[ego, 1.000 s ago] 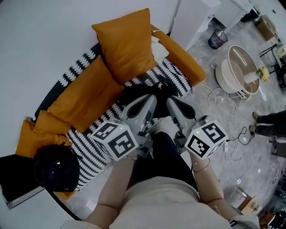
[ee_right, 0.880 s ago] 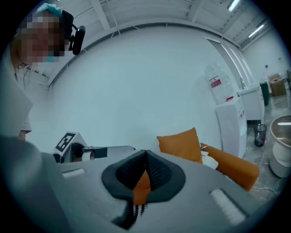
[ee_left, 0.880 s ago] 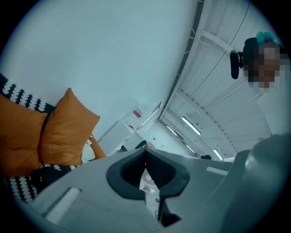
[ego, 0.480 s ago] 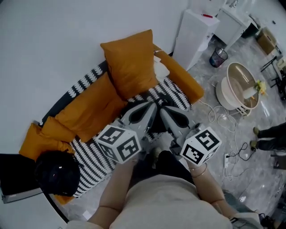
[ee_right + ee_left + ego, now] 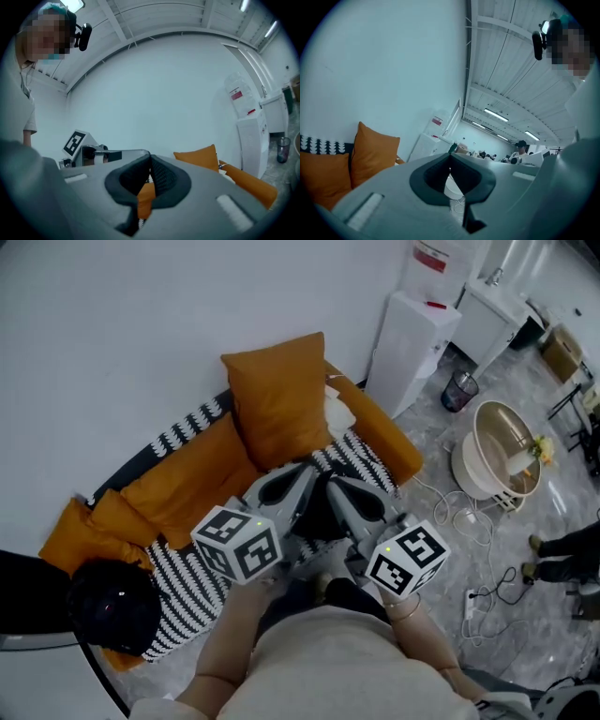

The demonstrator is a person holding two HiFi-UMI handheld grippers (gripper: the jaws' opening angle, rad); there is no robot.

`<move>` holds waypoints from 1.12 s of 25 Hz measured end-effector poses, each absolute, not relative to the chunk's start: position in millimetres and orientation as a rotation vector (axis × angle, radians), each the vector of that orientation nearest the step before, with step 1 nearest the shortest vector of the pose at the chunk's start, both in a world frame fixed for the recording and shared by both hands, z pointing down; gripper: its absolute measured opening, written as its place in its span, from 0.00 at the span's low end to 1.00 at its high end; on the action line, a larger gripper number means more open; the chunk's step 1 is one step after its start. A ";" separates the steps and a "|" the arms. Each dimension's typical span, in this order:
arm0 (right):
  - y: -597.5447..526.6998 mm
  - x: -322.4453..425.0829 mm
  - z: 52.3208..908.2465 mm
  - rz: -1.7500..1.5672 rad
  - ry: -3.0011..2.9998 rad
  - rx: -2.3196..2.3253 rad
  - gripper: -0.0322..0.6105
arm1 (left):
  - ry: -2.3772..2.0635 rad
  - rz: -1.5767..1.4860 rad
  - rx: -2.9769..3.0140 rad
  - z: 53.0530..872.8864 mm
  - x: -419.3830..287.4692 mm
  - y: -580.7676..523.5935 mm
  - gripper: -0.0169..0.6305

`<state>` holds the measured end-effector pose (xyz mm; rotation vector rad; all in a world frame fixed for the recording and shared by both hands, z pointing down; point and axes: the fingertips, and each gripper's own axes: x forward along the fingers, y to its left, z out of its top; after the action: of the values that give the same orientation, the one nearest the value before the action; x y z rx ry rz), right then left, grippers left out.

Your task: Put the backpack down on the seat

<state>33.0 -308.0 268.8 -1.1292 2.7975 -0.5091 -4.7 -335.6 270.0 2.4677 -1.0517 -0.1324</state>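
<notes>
Between my two grippers in the head view, a dark backpack lies on the black-and-white striped sofa seat. The grippers hide most of it. My left gripper and right gripper hover above it, tips close together and pointing at the sofa back. In the left gripper view the left gripper has its jaws together with nothing between them. The right gripper also shows its jaws meeting at the tips, empty, with an orange cushion beyond.
An upright orange cushion leans on the sofa back and a black bundle sits at the sofa's left end. A white water dispenser, a bin, a round cream chair and floor cables stand to the right.
Both grippers have lifted up off the seat, staying shut. The backpack stays below them on the seat, and the sofa looks farther away.
</notes>
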 end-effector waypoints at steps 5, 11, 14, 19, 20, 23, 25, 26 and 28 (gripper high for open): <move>-303.4 35.4 268.1 -0.478 2.801 -1.138 0.05 | -1.033 -0.105 2.477 271.4 -4.5 -326.9 0.04; -292.4 35.1 281.6 -0.510 2.833 -1.131 0.05 | -1.062 -0.088 2.455 280.2 -13.7 -318.5 0.04; -288.7 34.7 287.0 -0.514 2.851 -1.141 0.05 | -1.034 -0.064 2.455 287.2 -11.0 -312.1 0.04; -286.6 33.1 292.6 -0.511 2.876 -1.181 0.05 | -1.034 -0.050 2.455 292.6 -7.5 -307.5 0.04; -286.2 32.2 293.9 -0.512 2.880 -1.180 0.05 | -1.053 -0.058 2.453 292.6 -9.0 -308.5 0.04; -284.4 29.5 298.2 -0.534 2.882 -1.162 0.05 | -1.038 -0.069 2.449 293.2 -8.7 -308.2 0.04; -283.2 28.5 298.1 -0.549 2.877 -1.150 0.05 | -1.005 -0.046 2.464 294.0 -4.4 -305.7 0.04; -282.8 28.0 297.8 -0.546 2.879 -1.148 0.05 | -0.999 -0.027 2.470 295.1 -2.9 -304.7 0.04; -282.3 26.0 299.0 -0.530 2.892 -1.150 0.05 | -0.997 -0.014 2.471 297.3 -2.7 -303.2 0.04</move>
<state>26.0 -282.3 299.0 -1.1496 2.8916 -0.5305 -2.7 -303.2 297.3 2.4709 -0.9970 -0.0139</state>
